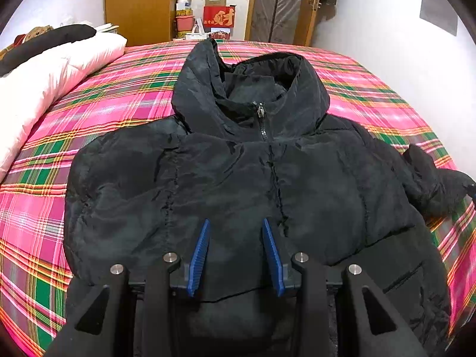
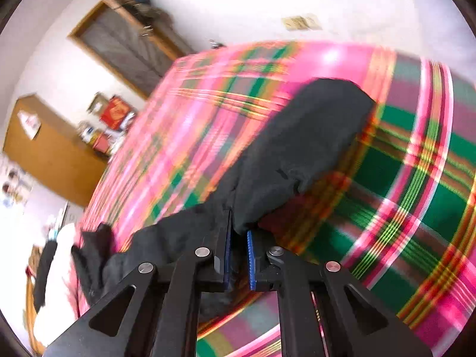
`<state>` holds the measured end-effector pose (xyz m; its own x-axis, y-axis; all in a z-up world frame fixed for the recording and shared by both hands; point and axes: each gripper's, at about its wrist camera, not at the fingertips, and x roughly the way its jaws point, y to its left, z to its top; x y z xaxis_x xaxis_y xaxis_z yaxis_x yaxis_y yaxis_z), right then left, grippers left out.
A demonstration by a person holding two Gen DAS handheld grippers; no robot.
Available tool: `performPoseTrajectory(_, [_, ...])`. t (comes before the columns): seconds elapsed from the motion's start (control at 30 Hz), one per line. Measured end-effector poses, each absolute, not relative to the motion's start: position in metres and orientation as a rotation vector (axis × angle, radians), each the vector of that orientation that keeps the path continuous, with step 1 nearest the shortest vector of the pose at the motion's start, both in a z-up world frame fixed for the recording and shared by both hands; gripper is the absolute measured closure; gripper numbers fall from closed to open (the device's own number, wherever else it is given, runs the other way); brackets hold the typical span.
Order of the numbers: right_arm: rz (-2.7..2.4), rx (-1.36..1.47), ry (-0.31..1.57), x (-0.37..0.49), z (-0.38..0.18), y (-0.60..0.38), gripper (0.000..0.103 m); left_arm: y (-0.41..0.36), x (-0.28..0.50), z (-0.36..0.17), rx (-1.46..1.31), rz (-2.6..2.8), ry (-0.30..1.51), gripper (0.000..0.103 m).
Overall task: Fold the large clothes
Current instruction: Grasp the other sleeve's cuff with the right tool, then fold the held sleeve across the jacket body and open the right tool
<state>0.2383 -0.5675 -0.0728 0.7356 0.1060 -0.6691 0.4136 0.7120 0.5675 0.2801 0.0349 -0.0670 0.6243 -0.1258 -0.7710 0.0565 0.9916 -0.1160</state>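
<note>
My left claw (image 1: pixel 235 229) hangs wide apart over the jacket (image 1: pixel 238 172), hood ahead of it. My right claw (image 2: pixel 238 232) pinches the sleeve (image 2: pixel 300 148), which runs ahead over the bedspread (image 2: pixel 416 178).

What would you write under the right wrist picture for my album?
Right gripper pinching the black jacket's sleeve above the pink plaid bedspread.

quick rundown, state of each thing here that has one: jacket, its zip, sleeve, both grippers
black jacket: spread front up on the plaid bed
zipper: closed to the collar
sleeve: lifted, pinched
left hand-held gripper: open, above the jacket
right hand-held gripper: shut on the sleeve
</note>
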Motion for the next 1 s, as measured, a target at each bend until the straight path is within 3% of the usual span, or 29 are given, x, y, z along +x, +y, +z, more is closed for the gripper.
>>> performPoseTrajectory(0.27, [0.005,0.617,0.659,0.242,0.026,-0.484,0.095,0.051,0.275,-0.052,-0.144,-0.085,0.873,0.065])
performPoseTrajectory(0.5, [0.196,0.525,0.664,0.258,0.063,-0.39,0.095,0.068,0.273,-0.04,-0.2,-0.069,0.858,0.065])
performPoseTrajectory(0.77, [0.396,0.452,0.776,0.284,0.03,-0.279,0.096,0.088,0.271,-0.028,-0.256,-0.046,0.832,0.065])
performPoseTrajectory(1.0, [0.49,0.378,0.958,0.302,-0.048,-0.194,0.096,0.1,0.271,-0.026,-0.297,-0.024,0.828,0.065])
